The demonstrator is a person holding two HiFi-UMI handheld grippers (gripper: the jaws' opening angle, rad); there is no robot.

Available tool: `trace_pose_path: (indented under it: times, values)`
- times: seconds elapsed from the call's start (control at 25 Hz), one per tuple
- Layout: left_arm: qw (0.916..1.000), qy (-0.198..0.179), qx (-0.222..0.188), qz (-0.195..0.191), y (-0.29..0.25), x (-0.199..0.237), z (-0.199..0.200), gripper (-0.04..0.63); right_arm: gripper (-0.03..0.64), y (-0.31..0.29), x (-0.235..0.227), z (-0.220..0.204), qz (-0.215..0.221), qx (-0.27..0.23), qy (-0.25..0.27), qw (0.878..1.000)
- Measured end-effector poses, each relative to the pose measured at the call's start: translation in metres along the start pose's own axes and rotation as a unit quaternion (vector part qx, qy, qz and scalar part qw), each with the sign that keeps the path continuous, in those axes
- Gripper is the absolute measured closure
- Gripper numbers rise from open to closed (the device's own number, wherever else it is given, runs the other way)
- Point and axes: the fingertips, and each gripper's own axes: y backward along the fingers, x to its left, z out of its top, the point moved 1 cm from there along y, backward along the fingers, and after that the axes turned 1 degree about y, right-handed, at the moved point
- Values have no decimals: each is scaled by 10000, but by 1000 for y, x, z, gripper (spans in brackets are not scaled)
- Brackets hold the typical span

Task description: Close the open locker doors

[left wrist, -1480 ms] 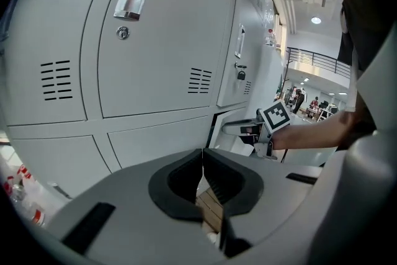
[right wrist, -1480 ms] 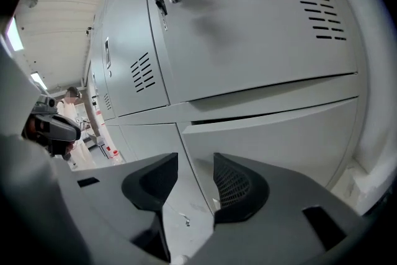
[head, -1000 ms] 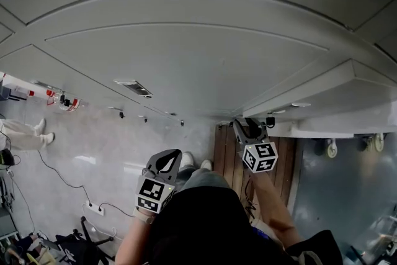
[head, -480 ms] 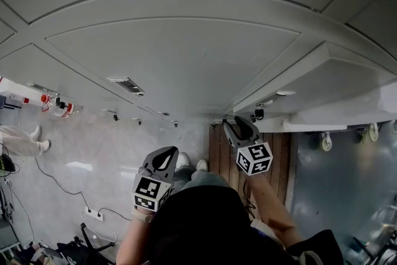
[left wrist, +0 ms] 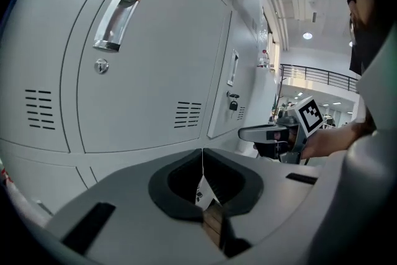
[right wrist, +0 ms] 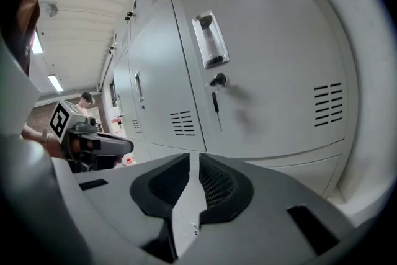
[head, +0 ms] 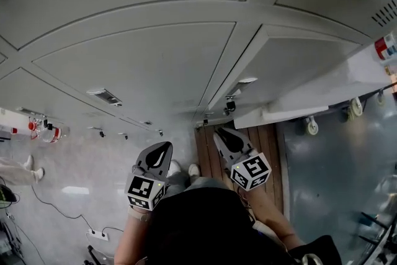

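At your far left, only the head view takes in the floor point(head: 80, 158), with bottles point(head: 44, 129) by the foot of the lockers point(head: 142, 59) and one power strip point(head: 94, 234); your two shoes point(head: 171, 167) show just below the claws. Your left claw point(head: 162, 149) hangs clear of the lockers. Its own view shows the jaws pressed together with nothing between them; ahead of it is a shut door point(left wrist: 142, 71) bearing one handle point(left wrist: 115, 22), one round lock point(left wrist: 101, 66) and two sets of vent slots point(left wrist: 188, 113).

Next to the right comes the keyed door point(right wrist: 267, 71), the task's own thing; your right claw point(head: 222, 134) points toward it without touching. The right gripper view alone gives it plainly: one recessed grip point(right wrist: 209, 40), one key point(right wrist: 215, 93) in the lock, one slot panel point(right wrist: 327, 105). It looks shut or very nearly so, though whether it sits flush I cannot tell. That claw's jaws have just been closing; a narrow gap shows between them and nothing sits in it. Each claw's camera also catches the other claw.

Farthest right, seen from the head alone, a white unit point(head: 310, 107) rides on two casters point(head: 311, 127) in plain sight, beside wooden boards point(head: 263, 146).
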Motion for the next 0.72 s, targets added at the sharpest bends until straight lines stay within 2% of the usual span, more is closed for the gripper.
trace_pose_path:
  times: [0.16, 0.44, 0.72]
  values:
    - [9992, -38, -332, -227, -3, -8, 29, 575, 554, 23, 8, 28, -22, -188, 95, 9998]
    - [9940, -422, -746, -681, -9, -27, 75, 575, 557, 55, 28, 82, -37, -589, 474, 9971]
    - [9883, -660, -1046, -892, -7, -39, 108, 575, 557, 69, 38, 106, -123, -866, 568, 9945]
